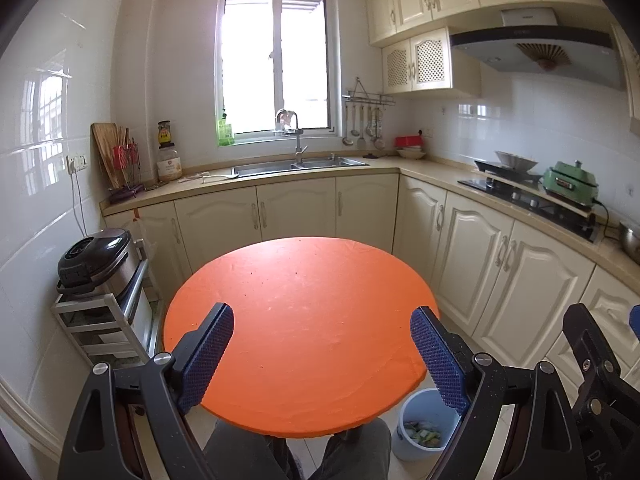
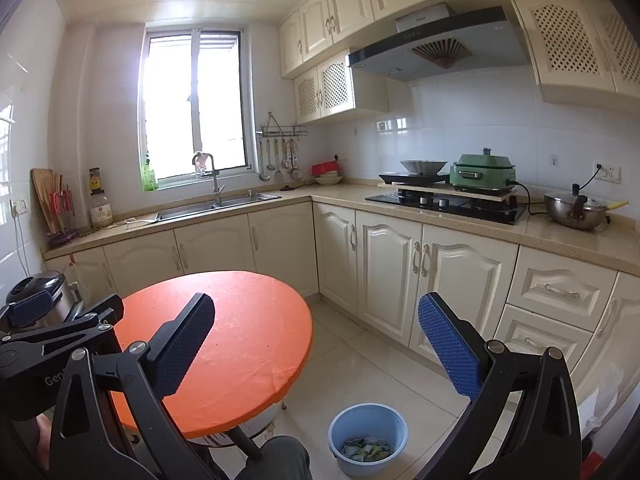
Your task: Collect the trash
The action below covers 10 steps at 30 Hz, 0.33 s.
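A round table with an orange cover [image 1: 304, 320] [image 2: 248, 340] stands in a kitchen, bearing only tiny specks. A light blue bin [image 2: 368, 436] [image 1: 424, 424] sits on the floor to the table's right, with green and white scraps of trash [image 2: 365, 449] inside. My left gripper [image 1: 322, 332] hovers open over the near part of the table, nothing between its blue pads. My right gripper [image 2: 316, 326] is open too, held above the table's right edge and the floor, empty. The right gripper's frame shows at the right edge of the left wrist view, and the left gripper's frame at the left edge of the right wrist view.
Cream cabinets [image 2: 400, 272] and a counter run along the back and right. The counter holds a sink [image 1: 296, 166], a stove [image 2: 448, 202], a green cooker [image 2: 482, 172] and a pot [image 2: 576, 208]. A rice cooker on a rack [image 1: 96, 260] stands left of the table. The person's knees [image 1: 296, 452] are under the near edge.
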### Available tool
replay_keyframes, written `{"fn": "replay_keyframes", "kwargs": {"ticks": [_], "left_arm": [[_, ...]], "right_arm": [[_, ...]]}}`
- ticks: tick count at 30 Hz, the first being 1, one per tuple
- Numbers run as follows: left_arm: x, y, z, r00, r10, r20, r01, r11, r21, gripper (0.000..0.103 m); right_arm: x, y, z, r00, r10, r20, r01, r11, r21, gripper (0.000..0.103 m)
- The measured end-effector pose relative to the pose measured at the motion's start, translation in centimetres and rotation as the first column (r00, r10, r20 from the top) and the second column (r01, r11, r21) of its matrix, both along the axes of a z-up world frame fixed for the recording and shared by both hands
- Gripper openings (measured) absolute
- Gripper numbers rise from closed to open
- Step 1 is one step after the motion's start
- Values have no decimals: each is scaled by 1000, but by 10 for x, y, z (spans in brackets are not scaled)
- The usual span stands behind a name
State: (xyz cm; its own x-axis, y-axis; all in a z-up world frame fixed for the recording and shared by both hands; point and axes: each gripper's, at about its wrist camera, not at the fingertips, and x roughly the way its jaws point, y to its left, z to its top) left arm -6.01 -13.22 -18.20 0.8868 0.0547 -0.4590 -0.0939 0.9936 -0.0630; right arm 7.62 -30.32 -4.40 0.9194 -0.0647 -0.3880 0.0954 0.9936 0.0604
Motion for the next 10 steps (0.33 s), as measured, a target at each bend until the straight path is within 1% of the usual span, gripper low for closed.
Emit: {"fn": "replay_keyframes", "kwargs": {"ticks": [6,10], "left_arm": [[6,-2,-4,1000,-5,-5,5,1000,2,87],[5,-4,-7,1000,0,8,0,1000,5,87]], "right_arm": [[1,4,-1,1000,3,-3,-3,1000,2,103],[0,5,-1,1000,-3,-2,3,1000,7,103]]}}
